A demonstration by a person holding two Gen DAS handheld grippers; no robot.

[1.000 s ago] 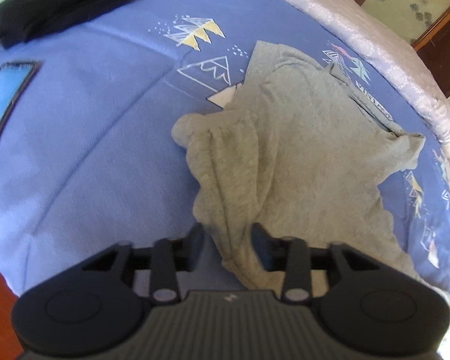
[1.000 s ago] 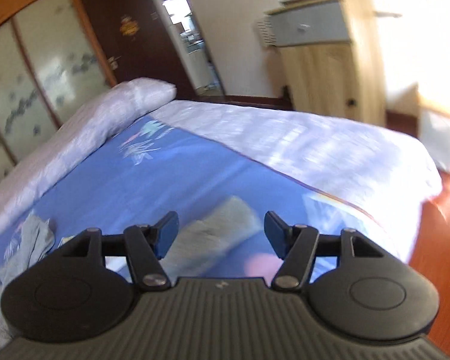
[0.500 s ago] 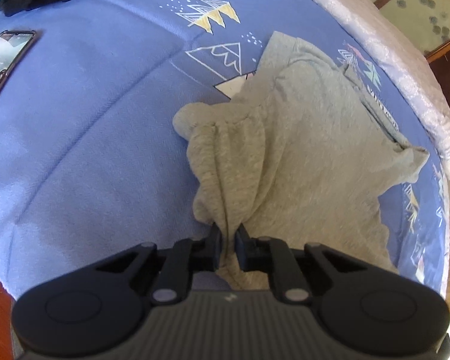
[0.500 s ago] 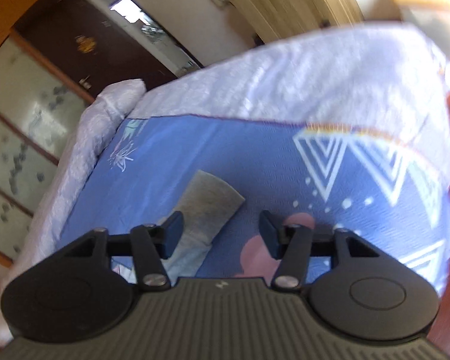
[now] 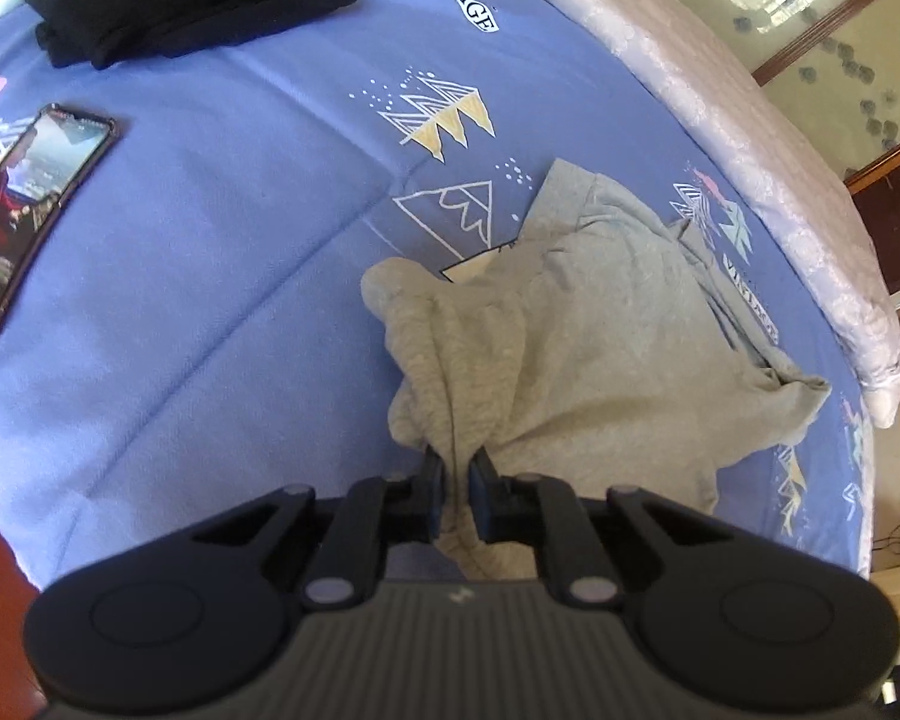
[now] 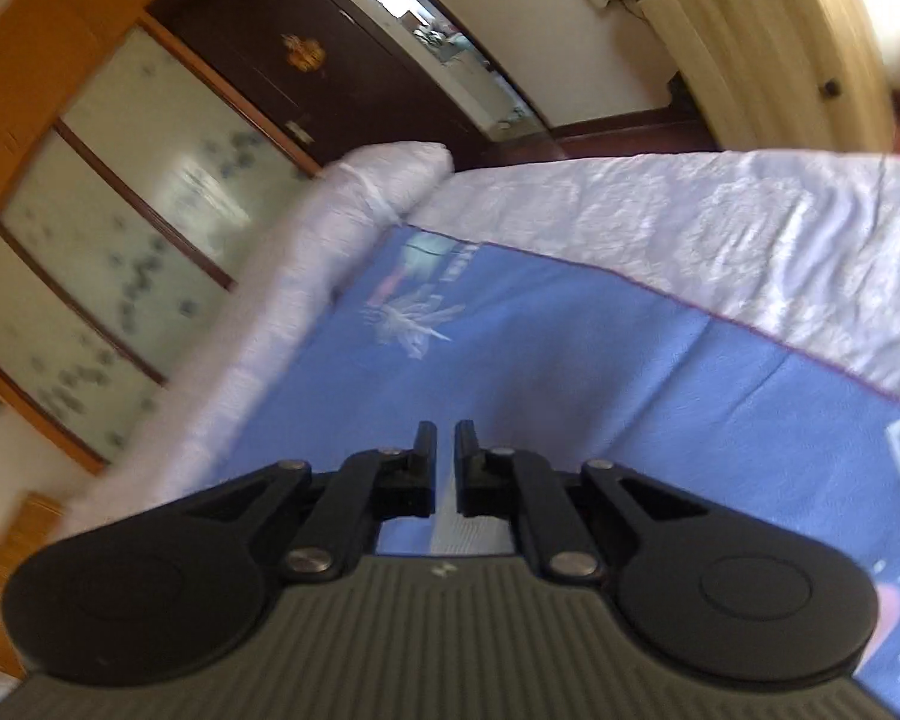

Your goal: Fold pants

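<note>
Blue bedsheet (image 5: pixel 222 276) carries the grey pants (image 5: pixel 594 348), bunched at 3 o'clock of centre. Left gripper (image 5: pixel 456 474) pinches a gathered pants edge. Right gripper (image 6: pixel 445 450) has just closed; a grey strip sits between its jaws, likely a pants leg end. Advice: lift both evenly, pull taut. Only the left view shows the phone (image 5: pixel 24 210) at 9 o'clock.

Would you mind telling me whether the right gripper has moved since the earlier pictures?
Yes. The right gripper has swung away from the grey pants leg it framed earlier, towards the white bedspread; its jaws have just been closing, with grey cloth low between them.
</note>
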